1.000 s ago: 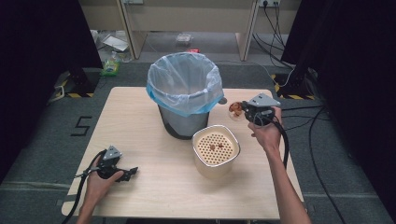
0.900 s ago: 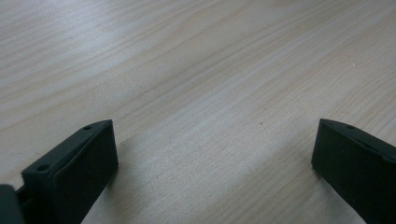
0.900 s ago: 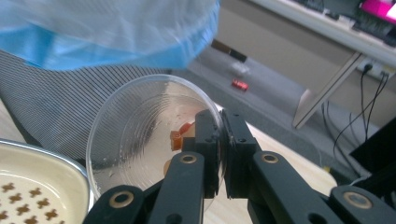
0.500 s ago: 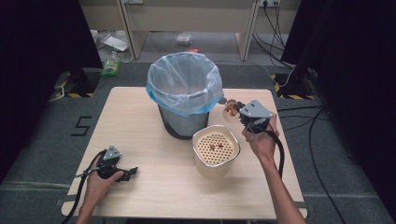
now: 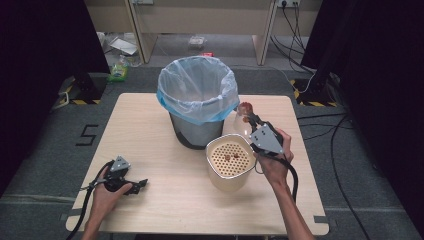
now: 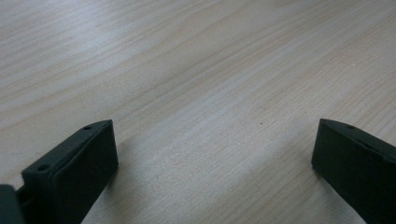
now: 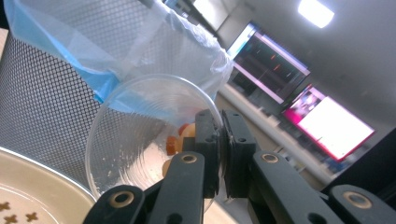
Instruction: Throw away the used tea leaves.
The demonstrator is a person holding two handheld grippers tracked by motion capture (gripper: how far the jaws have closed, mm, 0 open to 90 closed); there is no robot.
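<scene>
The right gripper is clamped tight on the rim of a clear plastic cup, its jaws pressed together with only the thin cup wall between them. The cup is tipped on its side, and a few orange and reddish bits of food lie inside near the jaws. Compared with a second ago, this gripper has moved left and toward the person: it was over the table's right edge area, and now it sits just beside the mesh bin with its blue-edged bag, above the far right rim of the cream strainer pot. In the right gripper view the cup's mouth faces the bin's mesh wall, and the pot's rim shows at the lower left.

The left gripper lies low on the wooden table near the front left corner, jaws wide apart and holding nothing, in the same spot as before.
</scene>
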